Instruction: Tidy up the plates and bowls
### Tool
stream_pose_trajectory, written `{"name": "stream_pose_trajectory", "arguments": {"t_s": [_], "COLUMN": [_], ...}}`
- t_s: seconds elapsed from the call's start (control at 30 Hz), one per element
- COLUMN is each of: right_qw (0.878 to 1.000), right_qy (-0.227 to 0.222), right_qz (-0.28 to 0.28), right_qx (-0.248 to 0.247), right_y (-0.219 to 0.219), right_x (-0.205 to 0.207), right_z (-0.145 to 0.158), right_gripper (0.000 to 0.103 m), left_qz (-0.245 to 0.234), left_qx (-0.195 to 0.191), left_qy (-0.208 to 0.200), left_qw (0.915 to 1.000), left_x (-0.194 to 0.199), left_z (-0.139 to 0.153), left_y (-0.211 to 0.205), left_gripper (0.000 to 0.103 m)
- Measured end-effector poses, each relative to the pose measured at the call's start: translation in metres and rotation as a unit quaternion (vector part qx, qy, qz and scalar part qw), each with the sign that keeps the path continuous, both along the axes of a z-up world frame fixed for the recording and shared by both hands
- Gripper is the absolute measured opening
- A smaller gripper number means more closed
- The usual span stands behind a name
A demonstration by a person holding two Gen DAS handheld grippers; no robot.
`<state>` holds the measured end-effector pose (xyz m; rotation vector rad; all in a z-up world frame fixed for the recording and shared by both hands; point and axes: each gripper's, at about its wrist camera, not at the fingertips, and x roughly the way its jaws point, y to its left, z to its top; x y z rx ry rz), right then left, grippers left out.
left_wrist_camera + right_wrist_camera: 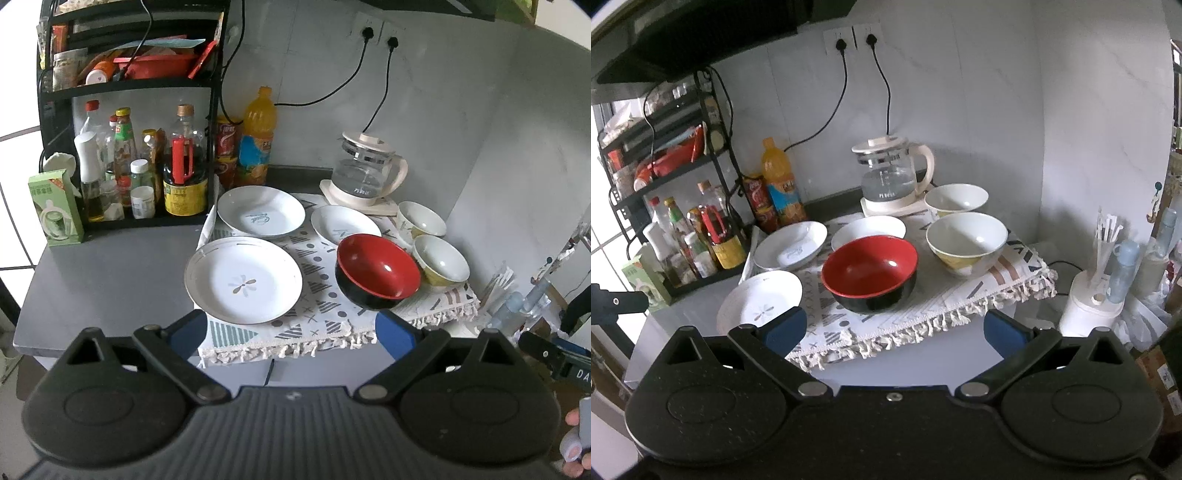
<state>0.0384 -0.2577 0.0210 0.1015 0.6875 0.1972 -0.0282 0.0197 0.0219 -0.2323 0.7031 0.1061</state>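
Three white plates lie on a patterned cloth (317,325): a near flower plate (243,280) (759,301), a far-left plate (260,211) (790,245) and a far-middle plate (345,224) (868,227). A red and black bowl (377,271) (870,272) stands at the front. Two white and yellow bowls stand to the right, a near one (440,264) (966,243) and a far one (421,218) (956,198). My left gripper (290,328) is open and empty, before the cloth's front edge. My right gripper (893,328) is open and empty, short of the red bowl.
A glass kettle (364,170) (892,173) stands at the back on its base. A black rack with bottles (147,162) (683,229) fills the left. An orange drink bottle (258,136) (781,182) stands by the wall. A white holder with utensils (1095,302) stands right of the counter.
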Motion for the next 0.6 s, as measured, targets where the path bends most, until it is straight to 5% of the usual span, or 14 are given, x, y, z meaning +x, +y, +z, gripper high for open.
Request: {"name": "stream_pose_trajectory", "arguments": {"t_s": [0.6], "right_qw": [0.999], "right_qy": [0.025], "right_qz": [0.02], "right_qx": [0.013], "right_y": [0.004], "right_x": [0.056], "right_z": [-0.025], "right_gripper": [0.103], "left_qz": [-0.043], "left_qx": [0.0], "left_qy": [0.017], "left_qw": [0.9989], "left_x": [0.074], "left_z": [-0.024], "left_y": [0.006], "left_gripper": [0.096]}}
